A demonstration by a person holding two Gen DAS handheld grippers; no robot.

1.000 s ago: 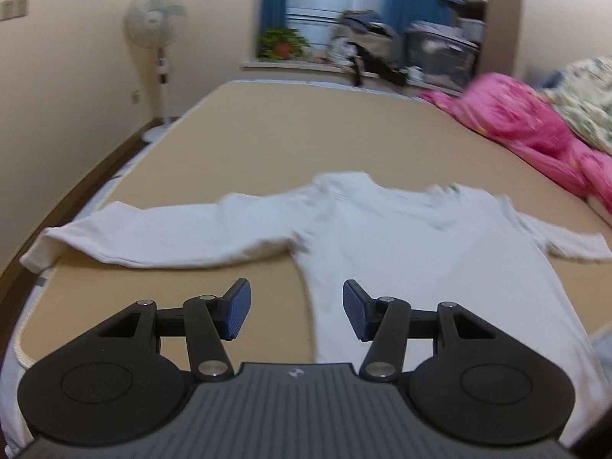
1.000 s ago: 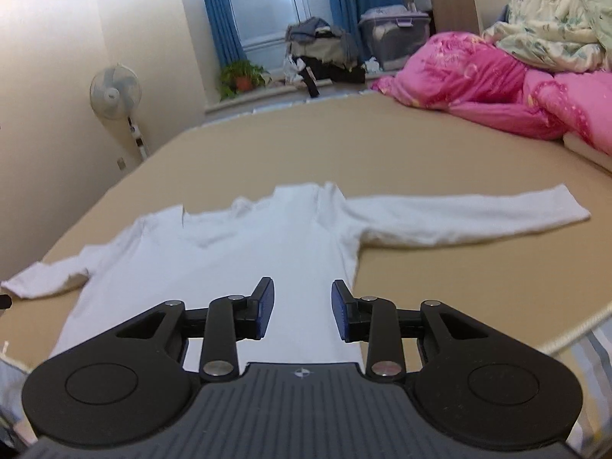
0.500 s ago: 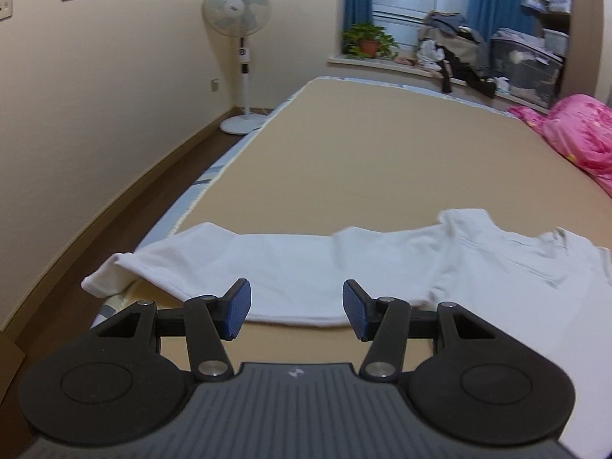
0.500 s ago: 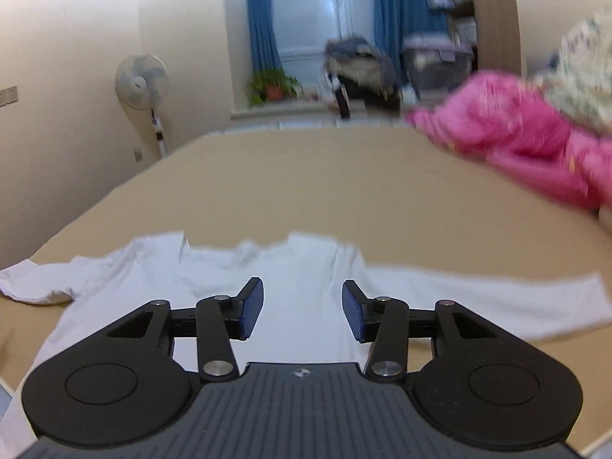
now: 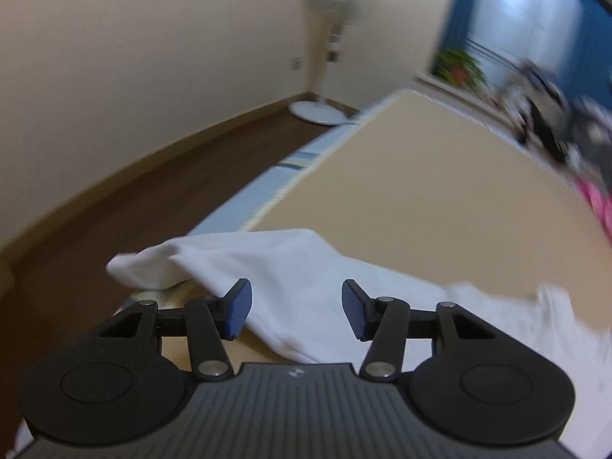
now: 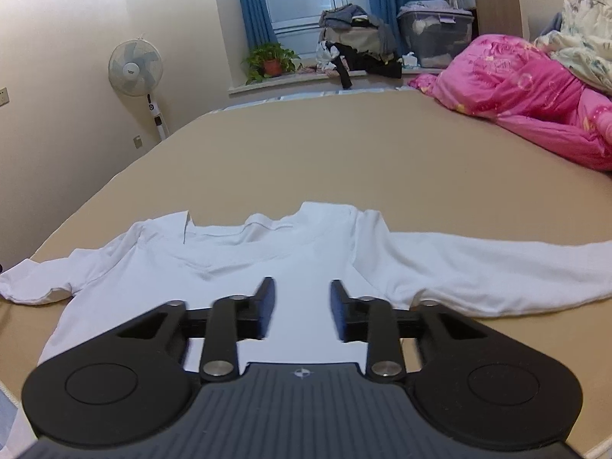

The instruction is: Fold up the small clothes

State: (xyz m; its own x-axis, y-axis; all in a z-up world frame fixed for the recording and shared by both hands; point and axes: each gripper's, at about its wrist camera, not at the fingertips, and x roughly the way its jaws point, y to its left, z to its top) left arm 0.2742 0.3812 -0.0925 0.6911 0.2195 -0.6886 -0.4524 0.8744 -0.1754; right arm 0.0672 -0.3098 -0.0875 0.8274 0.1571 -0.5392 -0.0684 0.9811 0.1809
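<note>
Below left gripper (image 5: 296, 308) fingers (image 5: 239, 308), white shirt (image 5: 306, 287) sleeve, untouched

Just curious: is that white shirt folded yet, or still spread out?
Spread out. The shirt lies flat on the bed, both sleeves stretched sideways.

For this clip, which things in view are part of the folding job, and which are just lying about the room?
Job:
- white shirt, spread flat on the bed
- left claw, open over the shirt's sleeve
- right claw, closing, nothing between its jaws

Lying about:
- pink quilt
- floral quilt
- fan
- plant
- clothes pile
- storage box
</note>
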